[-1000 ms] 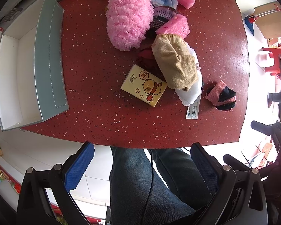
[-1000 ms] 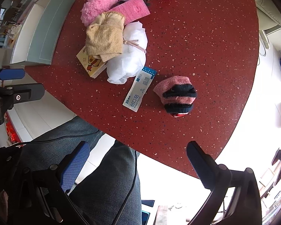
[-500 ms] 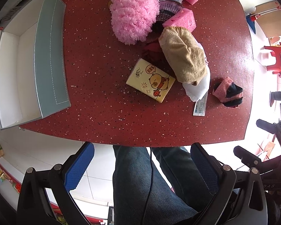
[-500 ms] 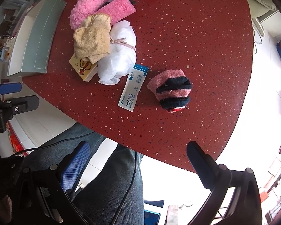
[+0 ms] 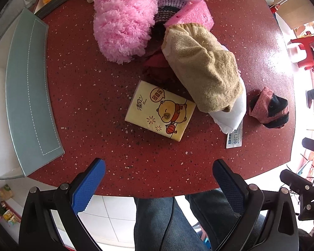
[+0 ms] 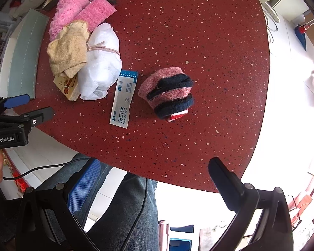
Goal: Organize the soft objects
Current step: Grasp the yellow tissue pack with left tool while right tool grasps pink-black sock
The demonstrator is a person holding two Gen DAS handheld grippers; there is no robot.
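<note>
A pile of soft things lies on the red table (image 5: 94,96): a fluffy pink duster (image 5: 123,18), a tan towel (image 5: 205,71) over a white tied bag (image 6: 100,62), pink sponges (image 5: 192,14) and a yellow tissue pack (image 5: 160,109). A pink and black rolled sock (image 6: 169,93) lies apart to the right, also in the left wrist view (image 5: 269,108). My left gripper (image 5: 157,179) is open and empty over the table's near edge, before the tissue pack. My right gripper (image 6: 152,179) is open and empty, below the sock.
A grey-green box (image 5: 29,96) with a white inside stands on the table's left side. A flat plaster packet (image 6: 123,99) lies between the white bag and the sock. The person's jeans (image 5: 178,223) show below the table edge.
Both grippers have moved forward and closer to the table, so the objects look larger. The left gripper's fingers now reach over the near edge. Nothing on the table has moved.
</note>
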